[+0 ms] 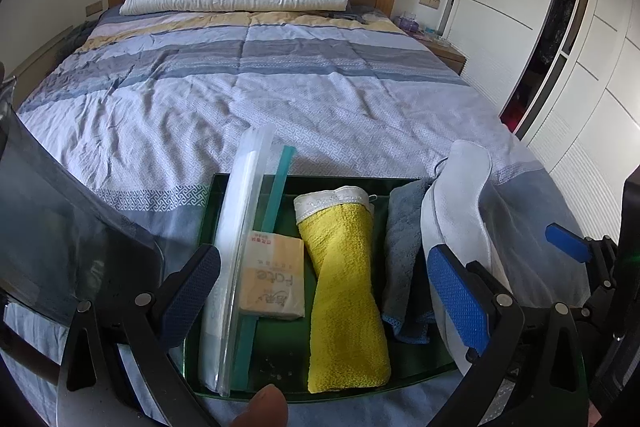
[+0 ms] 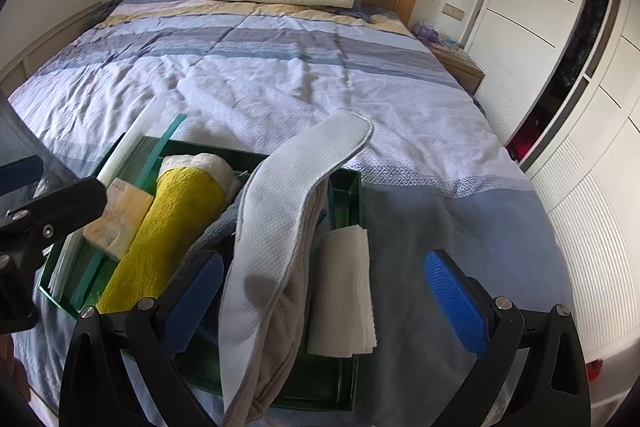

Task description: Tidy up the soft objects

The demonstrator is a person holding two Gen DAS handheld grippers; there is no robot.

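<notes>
Yellow towel (image 1: 344,291) lies rolled in the green tray (image 1: 352,181) on the bed (image 1: 280,99), between the spread jaws of the left gripper (image 1: 324,291). Right view: right gripper (image 2: 324,303) jaws open around the white insole (image 2: 280,227).

Yellow towel (image 1: 346,291), green tray (image 1: 408,359)

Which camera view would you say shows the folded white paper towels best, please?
The right wrist view: the folded white paper towels lie unobstructed in the green tray. The left wrist view hides them behind the white insole.
</notes>
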